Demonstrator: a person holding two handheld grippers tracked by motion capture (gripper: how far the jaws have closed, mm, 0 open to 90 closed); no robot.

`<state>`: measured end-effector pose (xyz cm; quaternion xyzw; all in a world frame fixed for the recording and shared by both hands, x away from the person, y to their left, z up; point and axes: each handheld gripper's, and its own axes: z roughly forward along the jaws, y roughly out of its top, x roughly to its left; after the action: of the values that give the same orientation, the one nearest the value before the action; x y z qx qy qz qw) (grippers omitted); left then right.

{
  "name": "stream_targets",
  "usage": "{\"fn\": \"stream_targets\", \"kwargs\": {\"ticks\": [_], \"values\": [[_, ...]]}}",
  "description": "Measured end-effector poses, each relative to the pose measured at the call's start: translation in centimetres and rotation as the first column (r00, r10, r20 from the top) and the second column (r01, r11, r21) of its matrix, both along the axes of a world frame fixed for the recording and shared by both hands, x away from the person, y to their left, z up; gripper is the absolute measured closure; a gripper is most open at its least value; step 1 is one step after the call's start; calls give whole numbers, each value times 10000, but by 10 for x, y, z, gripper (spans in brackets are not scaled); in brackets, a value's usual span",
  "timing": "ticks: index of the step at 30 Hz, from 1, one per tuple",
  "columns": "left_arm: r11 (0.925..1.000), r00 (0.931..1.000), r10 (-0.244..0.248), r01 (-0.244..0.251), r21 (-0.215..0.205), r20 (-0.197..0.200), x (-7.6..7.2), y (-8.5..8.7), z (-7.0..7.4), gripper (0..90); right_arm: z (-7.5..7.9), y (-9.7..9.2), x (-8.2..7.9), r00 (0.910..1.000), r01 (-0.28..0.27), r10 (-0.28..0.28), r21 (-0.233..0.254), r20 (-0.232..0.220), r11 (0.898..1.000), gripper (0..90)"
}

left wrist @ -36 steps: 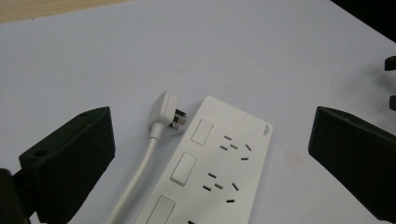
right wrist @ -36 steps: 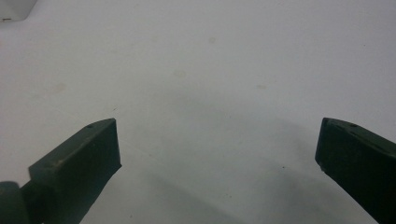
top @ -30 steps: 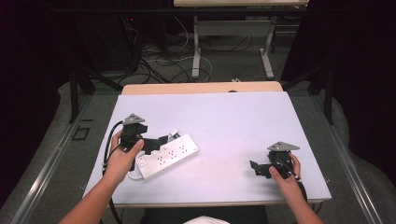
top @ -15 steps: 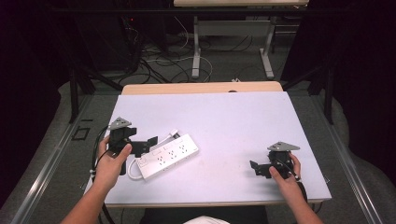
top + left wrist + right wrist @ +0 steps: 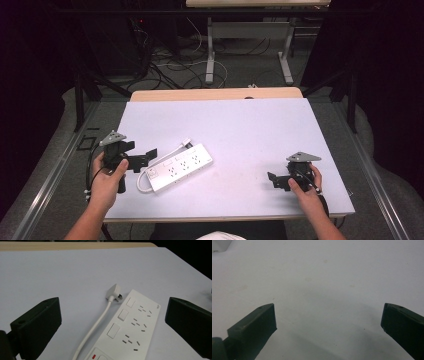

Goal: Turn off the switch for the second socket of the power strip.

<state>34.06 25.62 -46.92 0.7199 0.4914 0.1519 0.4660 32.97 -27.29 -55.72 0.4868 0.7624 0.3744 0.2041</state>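
Note:
A white power strip (image 5: 180, 167) lies flat on the pale table (image 5: 240, 130), left of the middle, its white cable looped along its near side and its plug (image 5: 187, 144) resting at the far end. In the left gripper view the strip (image 5: 130, 330) and its plug (image 5: 113, 292) lie between and beyond the wide-apart jaws. My left gripper (image 5: 145, 159) is held by a hand at the table's left edge, open, a little short of the strip and not touching it. My right gripper (image 5: 272, 180) sits near the front right corner, open over bare table (image 5: 324, 290).
A wooden strip (image 5: 215, 94) runs along the table's far edge. Behind it, desk legs (image 5: 210, 50) and loose cables (image 5: 170, 60) sit on the floor. A metal rail (image 5: 55, 170) runs along the left side.
My left gripper has drawn back to the left, away from the power strip, which now lies free. The right gripper has stayed put.

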Motion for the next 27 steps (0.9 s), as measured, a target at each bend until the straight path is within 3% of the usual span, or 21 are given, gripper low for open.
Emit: {"fn": "stream_targets", "kwargs": {"ticks": [14,18,27], "values": [[9960,9960,884,-885,125,85,-8,16,-17,7,0,0,0,10000,16,-16,-14,29,10000,0],[9908,9908,1348,-1350,102,151,-9,20,-23,7,0,0,0,10000,25,-25,-22,31,10000,0],[9835,9836,1799,-1801,141,159,-11,27,-34,7,0,-1,0,10000,42,-42,-16,14,10000,0]]}}
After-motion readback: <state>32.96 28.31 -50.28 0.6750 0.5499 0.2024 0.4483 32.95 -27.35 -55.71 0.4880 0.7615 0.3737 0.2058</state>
